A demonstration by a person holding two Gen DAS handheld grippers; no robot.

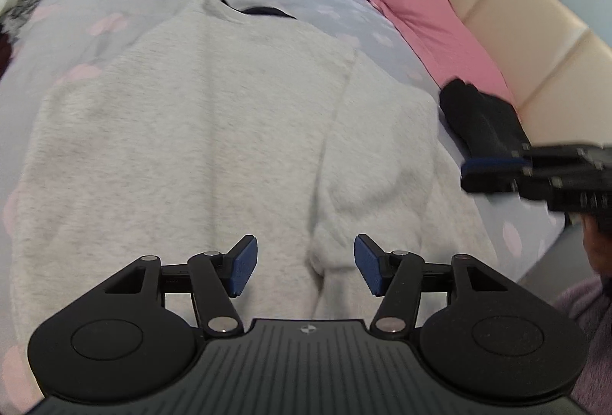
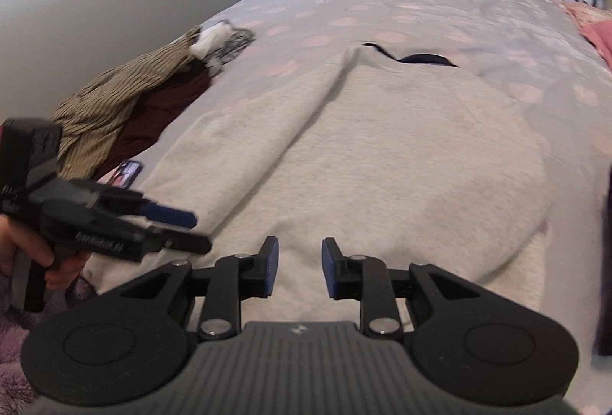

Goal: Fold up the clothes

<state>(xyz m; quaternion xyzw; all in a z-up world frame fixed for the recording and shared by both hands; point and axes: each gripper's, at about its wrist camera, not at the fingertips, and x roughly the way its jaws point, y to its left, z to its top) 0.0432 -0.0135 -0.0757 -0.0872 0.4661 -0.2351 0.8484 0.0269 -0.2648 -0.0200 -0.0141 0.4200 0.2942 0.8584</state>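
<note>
A light grey sweatshirt [image 1: 214, 132] lies flat on the bed, its dark-lined collar at the far end and one sleeve folded lengthwise over the body. My left gripper [image 1: 306, 266] hovers open just above the sweatshirt's near hem, beside the folded sleeve's cuff, with nothing between its blue pads. In the right wrist view the sweatshirt [image 2: 382, 155] fills the middle, and my right gripper [image 2: 300, 269] stands a little open over its near edge, its pads clear of the fabric. Each gripper shows in the other's view: the right gripper [image 1: 470, 174] at the right edge, the left gripper [image 2: 199, 231] at the left, held by a hand [image 2: 23, 250].
The bedspread [image 2: 420, 5] is lavender with pink dots. A pile of clothes [image 2: 114, 109], striped olive over maroon, lies at the left, with a phone [image 2: 128, 172] beside it. A pink pillow [image 1: 432, 28] and a black garment [image 1: 482, 120] lie by the beige headboard [image 1: 516, 13].
</note>
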